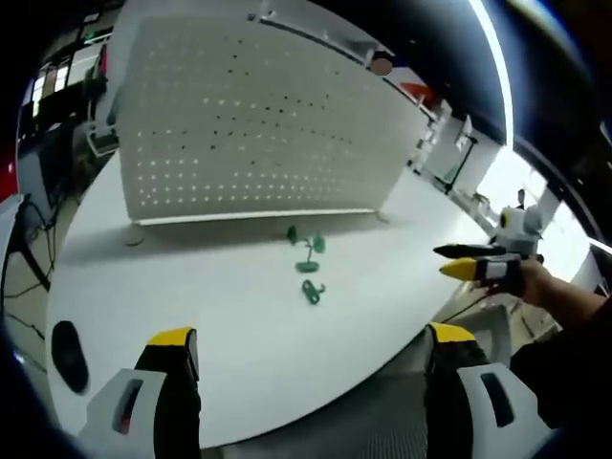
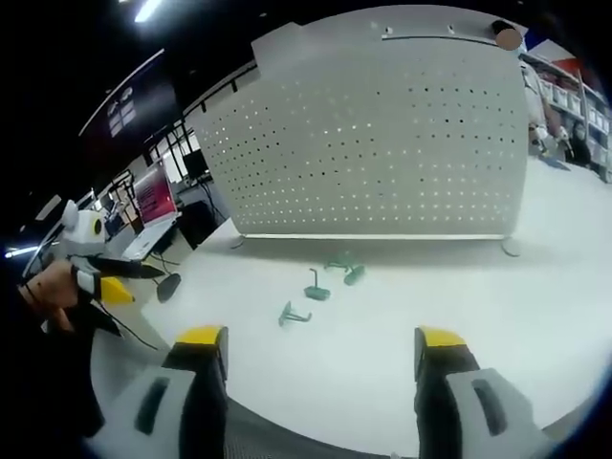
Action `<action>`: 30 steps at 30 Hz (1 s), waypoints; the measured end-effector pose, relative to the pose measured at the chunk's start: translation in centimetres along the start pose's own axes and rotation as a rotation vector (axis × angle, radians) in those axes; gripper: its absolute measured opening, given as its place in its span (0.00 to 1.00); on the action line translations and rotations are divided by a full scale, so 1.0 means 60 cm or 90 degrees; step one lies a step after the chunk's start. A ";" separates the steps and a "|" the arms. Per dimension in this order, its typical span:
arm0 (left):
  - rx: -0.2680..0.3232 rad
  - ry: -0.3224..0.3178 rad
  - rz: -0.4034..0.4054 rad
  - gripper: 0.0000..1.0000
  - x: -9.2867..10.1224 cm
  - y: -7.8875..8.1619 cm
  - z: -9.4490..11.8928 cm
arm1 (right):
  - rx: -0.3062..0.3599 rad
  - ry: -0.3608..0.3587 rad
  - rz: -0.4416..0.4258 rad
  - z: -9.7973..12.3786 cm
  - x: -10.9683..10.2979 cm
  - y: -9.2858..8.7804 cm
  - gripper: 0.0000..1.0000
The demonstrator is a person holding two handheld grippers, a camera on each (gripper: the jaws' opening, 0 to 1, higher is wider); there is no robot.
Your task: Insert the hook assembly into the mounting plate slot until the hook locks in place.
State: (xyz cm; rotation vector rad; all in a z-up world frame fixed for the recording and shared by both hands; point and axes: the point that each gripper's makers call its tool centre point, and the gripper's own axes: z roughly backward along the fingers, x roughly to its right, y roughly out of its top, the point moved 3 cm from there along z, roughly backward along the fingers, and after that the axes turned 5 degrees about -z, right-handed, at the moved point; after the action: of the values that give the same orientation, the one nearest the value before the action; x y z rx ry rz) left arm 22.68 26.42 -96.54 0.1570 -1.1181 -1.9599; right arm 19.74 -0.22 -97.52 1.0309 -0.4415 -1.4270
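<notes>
Green hooks lie mid-frame on the white tabletop before the pegboard; left gripper and right gripper both gape wide, empty.

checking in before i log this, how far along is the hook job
Nothing looks done yet. The green hooks lie loose on the white table in front of the upright pegboard, none mounted. Nothing is in hand: the left gripper and the right gripper both hang open and empty, back from the table edge. Left: pick up a hook and lock it into the board.
</notes>
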 end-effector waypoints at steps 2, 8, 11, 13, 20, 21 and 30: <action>-0.002 -0.004 -0.003 1.00 0.005 0.000 -0.004 | -0.001 -0.002 0.001 0.001 0.001 0.000 0.76; -0.013 -0.007 -0.017 1.00 0.013 -0.001 -0.012 | -0.007 -0.001 0.005 0.002 0.006 -0.002 0.74; -0.013 -0.011 -0.020 0.97 0.014 0.001 -0.019 | -0.008 -0.003 0.004 0.001 0.008 -0.001 0.74; -0.013 -0.012 -0.015 0.96 0.013 0.002 -0.026 | -0.007 -0.002 0.001 0.001 0.009 0.000 0.74; -0.036 -0.022 -0.036 0.91 0.018 0.005 -0.081 | -0.012 -0.001 -0.001 -0.002 0.015 -0.001 0.73; -0.036 -0.025 -0.038 0.90 0.021 0.007 -0.086 | -0.013 -0.002 -0.001 -0.001 0.017 -0.002 0.73; -0.042 -0.043 -0.066 0.82 0.040 0.003 -0.136 | 0.004 -0.016 -0.018 0.000 0.031 -0.003 0.66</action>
State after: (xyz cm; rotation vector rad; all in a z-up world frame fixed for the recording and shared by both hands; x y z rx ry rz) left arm 25.20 19.38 -100.57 0.1164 -1.1069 -2.1058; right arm 19.90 -1.92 -98.25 1.0279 -0.4513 -1.4664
